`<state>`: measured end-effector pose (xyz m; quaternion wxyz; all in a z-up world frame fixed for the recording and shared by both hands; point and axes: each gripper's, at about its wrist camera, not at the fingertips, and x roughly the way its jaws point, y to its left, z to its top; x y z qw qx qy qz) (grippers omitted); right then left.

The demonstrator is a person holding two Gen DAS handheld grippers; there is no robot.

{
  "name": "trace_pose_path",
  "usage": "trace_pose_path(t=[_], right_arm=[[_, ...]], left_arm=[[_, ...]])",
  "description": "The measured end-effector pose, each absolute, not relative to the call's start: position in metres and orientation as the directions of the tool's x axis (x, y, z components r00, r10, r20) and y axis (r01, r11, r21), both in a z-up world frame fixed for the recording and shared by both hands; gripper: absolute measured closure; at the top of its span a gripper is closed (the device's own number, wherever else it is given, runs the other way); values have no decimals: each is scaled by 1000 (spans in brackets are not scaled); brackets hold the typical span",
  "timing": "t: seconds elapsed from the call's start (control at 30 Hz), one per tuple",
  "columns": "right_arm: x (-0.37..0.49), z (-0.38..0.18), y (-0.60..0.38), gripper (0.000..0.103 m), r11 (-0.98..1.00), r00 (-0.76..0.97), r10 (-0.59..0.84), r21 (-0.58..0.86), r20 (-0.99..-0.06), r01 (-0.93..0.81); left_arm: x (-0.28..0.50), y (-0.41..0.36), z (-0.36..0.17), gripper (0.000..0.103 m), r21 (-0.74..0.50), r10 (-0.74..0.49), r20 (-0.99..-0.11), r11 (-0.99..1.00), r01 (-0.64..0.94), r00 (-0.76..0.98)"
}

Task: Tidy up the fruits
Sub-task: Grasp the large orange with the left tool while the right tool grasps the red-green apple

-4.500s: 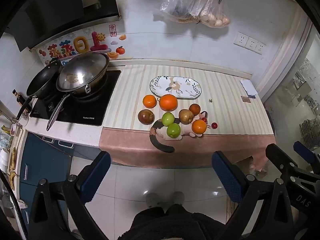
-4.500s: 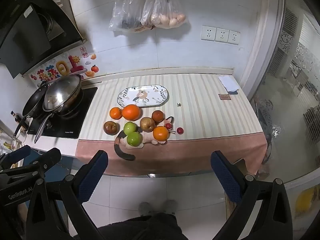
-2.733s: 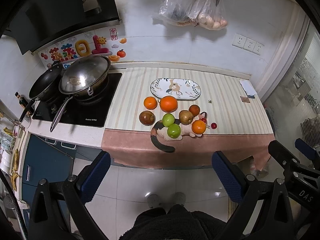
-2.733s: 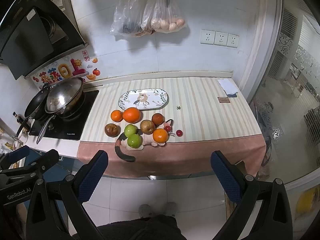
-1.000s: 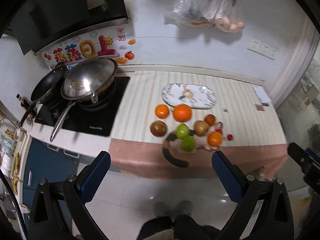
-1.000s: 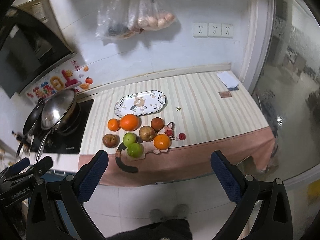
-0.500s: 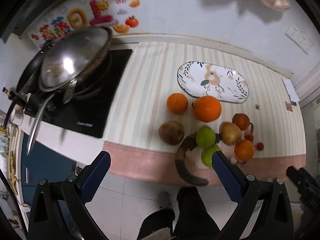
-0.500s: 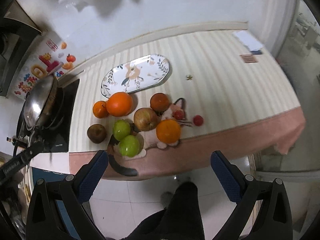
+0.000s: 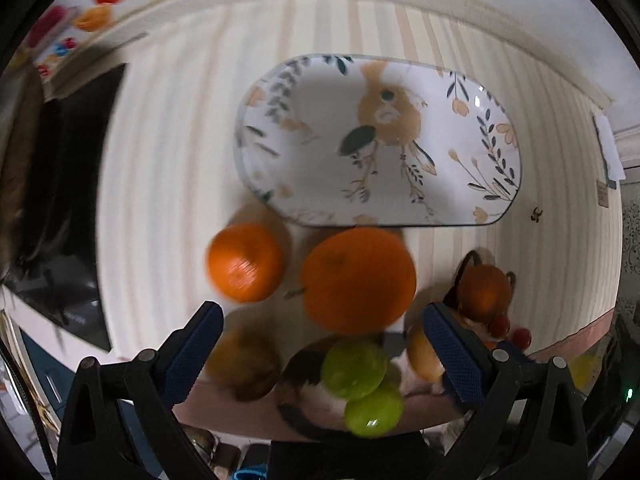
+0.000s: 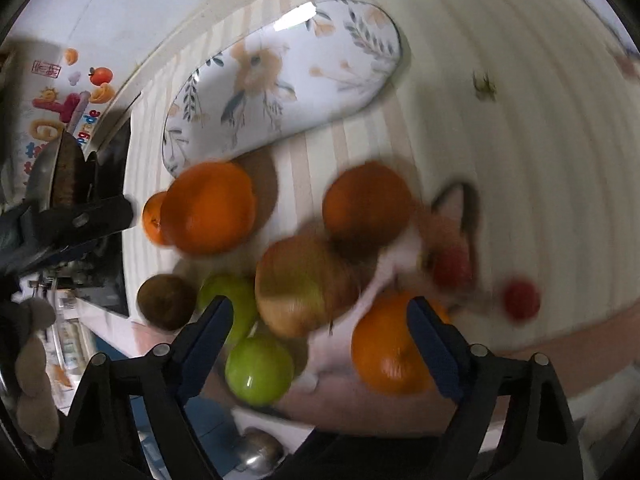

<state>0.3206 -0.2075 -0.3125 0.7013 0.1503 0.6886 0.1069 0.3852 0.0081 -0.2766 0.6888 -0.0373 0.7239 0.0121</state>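
Now both tools are held open, empty, over the fruit.
Round, firm large orange point(image 9: 358, 280) is best gripped across its widest middle; slipping is likely.

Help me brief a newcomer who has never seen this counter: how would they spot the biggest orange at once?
Start at the oval bird-patterned plate on the striped counter. Just in front of its near rim sits the biggest orange, with a smaller orange to its left and two green apples nearer the counter edge. It is the largest and roundest orange fruit there.
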Motion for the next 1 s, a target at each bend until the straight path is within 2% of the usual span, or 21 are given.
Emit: trace_pose_path(t=[0.3,0.4,0.43,0.47,0.5,0.53,0.67,0.73,1.0], right_arm=[[335,-342,-194,17,916,-75,398,393,-914,81],[336,-345,-190,18,914,-95,404,398,-910,71],[336,-346,-189,19,916,-102,400,395,-911,64],[337,-347,-188,19,917,-110,398,394,-911,55],[338,-348,-184,19,919,-119,395,392,-911,46],[338,-349,-183,19,921,-125,390,389,-912,35],[341,-355,-170,25,933,-159,352,359,-922,-18],[341,-357,-162,32,928,-177,357,370,-917,-44],[337,-348,-144,33,935,-155,309,330,-938,-132]], left_arm=[[411,-13,-337,1,-9,-11,-984,1000,-10,-179],[414,-21,-345,2,-11,-9,-985,1000,11,-174],[415,-24,-348,3,-8,-5,-985,1000,15,-173],[416,-26,-353,12,-9,-6,-984,1000,16,-176],[416,-27,-357,16,3,6,-983,1000,16,-182],[416,-27,-361,16,12,14,-985,1000,13,-173],[415,-29,-365,18,19,20,-990,1000,8,-139],[410,-29,-364,18,21,21,-992,1000,0,-123],[395,-29,-346,19,28,27,-997,1000,-11,-66]])
